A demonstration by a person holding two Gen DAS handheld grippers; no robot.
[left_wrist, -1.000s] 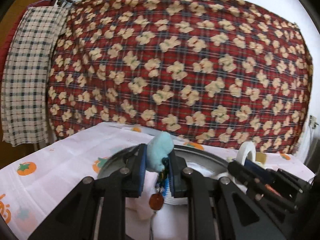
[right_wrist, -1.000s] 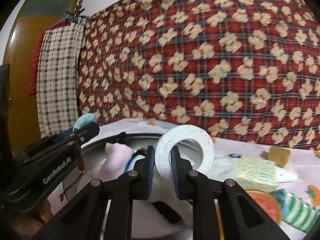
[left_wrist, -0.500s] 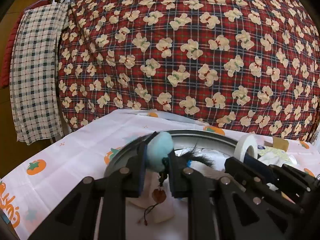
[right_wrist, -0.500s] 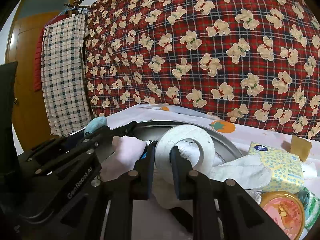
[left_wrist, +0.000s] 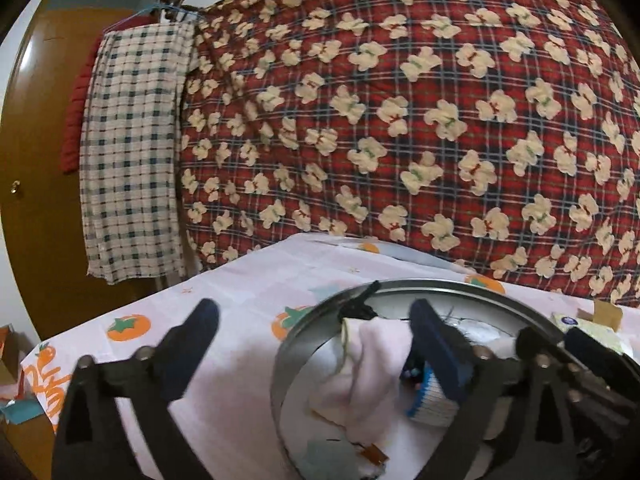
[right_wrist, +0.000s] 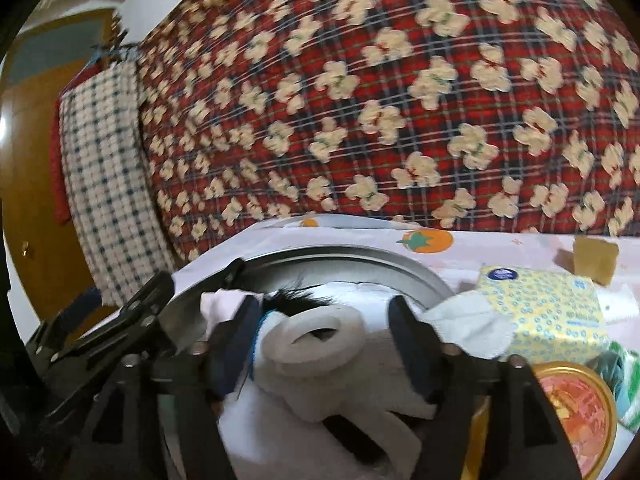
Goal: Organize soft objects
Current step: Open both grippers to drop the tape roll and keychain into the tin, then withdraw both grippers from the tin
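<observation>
A round metal basin (left_wrist: 404, 283) (right_wrist: 352, 251) holds pink cloth (left_wrist: 372, 360), white cloths (right_wrist: 304, 436), a blue-and-white knit piece (left_wrist: 430, 402) and a black tuft (right_wrist: 300, 300). My left gripper (left_wrist: 316, 344) hangs over the basin's left rim, jaws opening wide, nothing between the pads. Below it in the basin lies a pale blue plush charm (left_wrist: 322, 456) with a brown tag. My right gripper (right_wrist: 322, 340) is over the basin, jaws opening. A white tape roll (right_wrist: 320, 338) lies tilted on the cloths between its fingers, free of the pads.
Right of the basin are a yellow tissue pack (right_wrist: 548, 312), a brown sponge (right_wrist: 594, 260), an orange tin lid (right_wrist: 572, 404) and a green-striped cloth (right_wrist: 630, 384). A red plaid quilt (left_wrist: 400, 120) rises behind the table. A checked towel (left_wrist: 128, 152) hangs at left.
Both grippers went from shut to open. The left let go of the blue plush charm, now down in the basin. The right released the tape roll, which tipped over onto the cloths.
</observation>
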